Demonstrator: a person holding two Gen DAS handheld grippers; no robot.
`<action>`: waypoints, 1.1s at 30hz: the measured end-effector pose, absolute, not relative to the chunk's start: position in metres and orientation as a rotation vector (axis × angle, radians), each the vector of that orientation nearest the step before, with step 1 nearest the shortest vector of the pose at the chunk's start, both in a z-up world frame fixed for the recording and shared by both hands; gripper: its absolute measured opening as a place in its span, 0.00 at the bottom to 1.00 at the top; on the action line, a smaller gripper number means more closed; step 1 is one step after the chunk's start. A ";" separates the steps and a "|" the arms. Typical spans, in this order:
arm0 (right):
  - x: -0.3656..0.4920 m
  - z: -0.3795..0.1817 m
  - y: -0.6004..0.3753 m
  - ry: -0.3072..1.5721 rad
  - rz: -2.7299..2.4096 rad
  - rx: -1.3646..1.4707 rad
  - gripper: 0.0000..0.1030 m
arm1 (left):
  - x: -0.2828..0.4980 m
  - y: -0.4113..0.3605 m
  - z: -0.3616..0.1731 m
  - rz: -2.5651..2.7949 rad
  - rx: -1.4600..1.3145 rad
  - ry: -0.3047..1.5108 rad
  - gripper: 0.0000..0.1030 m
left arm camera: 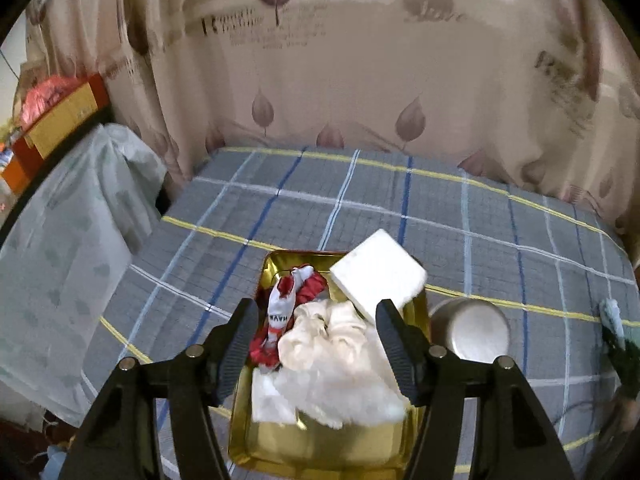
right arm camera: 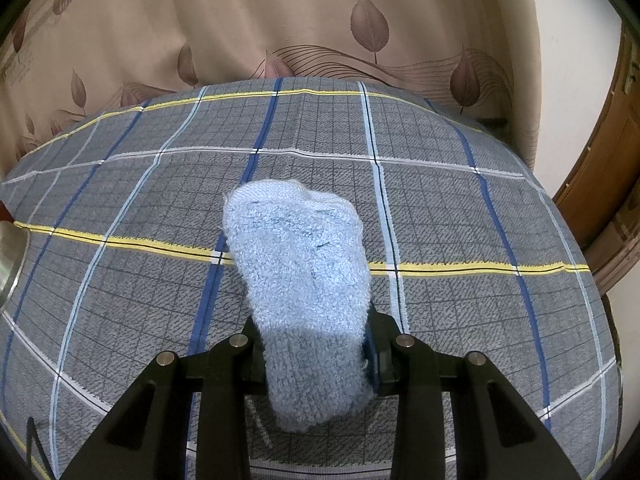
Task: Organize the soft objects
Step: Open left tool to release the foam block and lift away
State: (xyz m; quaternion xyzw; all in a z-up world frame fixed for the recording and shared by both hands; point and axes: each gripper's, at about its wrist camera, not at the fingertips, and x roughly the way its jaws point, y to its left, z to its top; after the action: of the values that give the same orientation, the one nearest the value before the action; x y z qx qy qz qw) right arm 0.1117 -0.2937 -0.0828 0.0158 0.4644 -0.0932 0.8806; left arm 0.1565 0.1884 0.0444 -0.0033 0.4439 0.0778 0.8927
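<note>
Blue terry sock (right arm camera: 304, 280), pinched in the right tool (right arm camera: 316, 356) above the plaid bed (right arm camera: 460, 208); left tool (left arm camera: 316, 344) stood wide and empty over the gold tin (left arm camera: 320, 448); best lowered into the tin's bare corner, released late.

Plaid bed (left arm camera: 360, 208): gold tray (left arm camera: 320, 446), perhaps bowl (left arm camera: 472, 330).

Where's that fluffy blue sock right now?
In the right wrist view, the blue sock is pinched in the right gripper, hanging over the plaid bedsheet, mid-frame.
</note>
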 end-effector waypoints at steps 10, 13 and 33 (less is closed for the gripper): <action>0.111 -0.083 -0.295 0.967 -0.192 0.040 0.31 | 0.091 0.180 0.042 0.086 -0.029 0.902 0.61; 0.111 -0.083 -0.299 0.970 -0.189 0.044 0.31 | 0.077 0.183 0.035 0.113 -0.021 0.905 0.61; 0.108 -0.076 -0.294 0.964 -0.194 0.070 0.23 | 0.042 0.202 -0.004 0.153 -0.031 0.923 0.61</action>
State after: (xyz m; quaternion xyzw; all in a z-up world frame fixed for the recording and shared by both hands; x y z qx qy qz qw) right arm 0.1078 -0.2941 -0.0765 0.0335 0.4628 -0.0933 0.8809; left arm 0.0422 0.2017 -0.0039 -0.0148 0.4449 0.0738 0.8924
